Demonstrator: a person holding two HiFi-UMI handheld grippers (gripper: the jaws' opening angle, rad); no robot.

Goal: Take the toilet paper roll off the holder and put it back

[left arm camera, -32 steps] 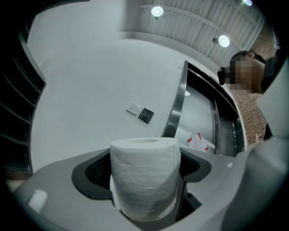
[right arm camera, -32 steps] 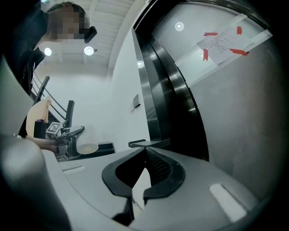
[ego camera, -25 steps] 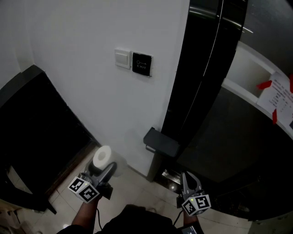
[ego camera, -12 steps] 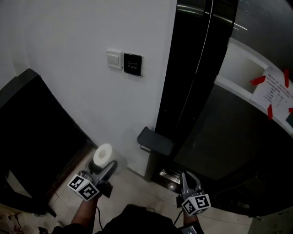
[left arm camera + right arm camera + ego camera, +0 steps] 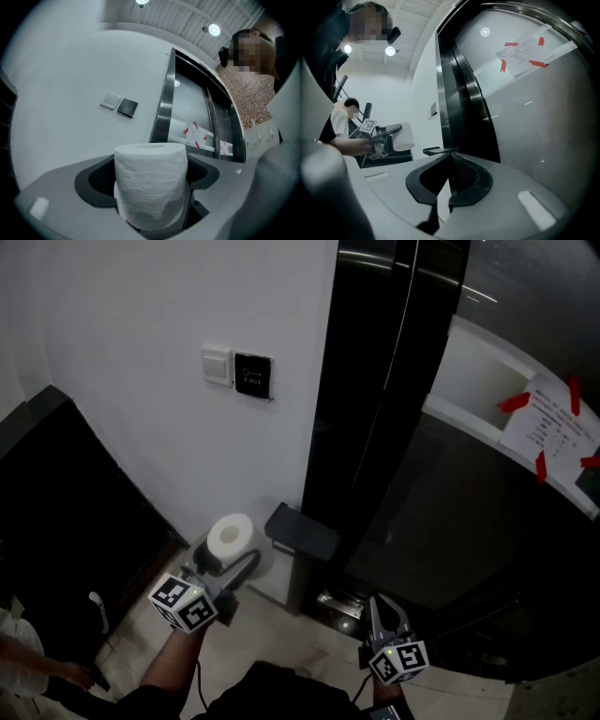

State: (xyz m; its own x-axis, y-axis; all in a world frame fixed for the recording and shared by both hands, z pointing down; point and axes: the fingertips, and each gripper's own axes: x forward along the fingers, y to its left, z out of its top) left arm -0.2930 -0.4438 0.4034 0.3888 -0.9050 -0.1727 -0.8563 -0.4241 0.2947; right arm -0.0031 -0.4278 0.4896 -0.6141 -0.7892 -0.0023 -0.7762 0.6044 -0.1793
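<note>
A white toilet paper roll (image 5: 230,536) stands upright between the jaws of my left gripper (image 5: 234,555), which is shut on it. It hangs just left of the dark box-shaped holder (image 5: 302,532) on the wall, close to it but apart. In the left gripper view the roll (image 5: 150,185) fills the space between the jaws, and the holder is out of sight. My right gripper (image 5: 382,613) sits low by the floor, shut with nothing in it. The right gripper (image 5: 449,185) view shows the holder (image 5: 439,151) ahead and the roll (image 5: 404,136) to its left.
A white switch (image 5: 217,366) and a black exit button (image 5: 253,375) sit on the white wall above. A glossy black pillar (image 5: 366,381) rises right of the holder. A taped paper notice (image 5: 548,432) hangs at right. Another person's hand (image 5: 56,673) shows at the lower left.
My left gripper has carried the roll up and to the right, closer to the holder. The right gripper has stayed low. A person's hand has come into view at lower left.
</note>
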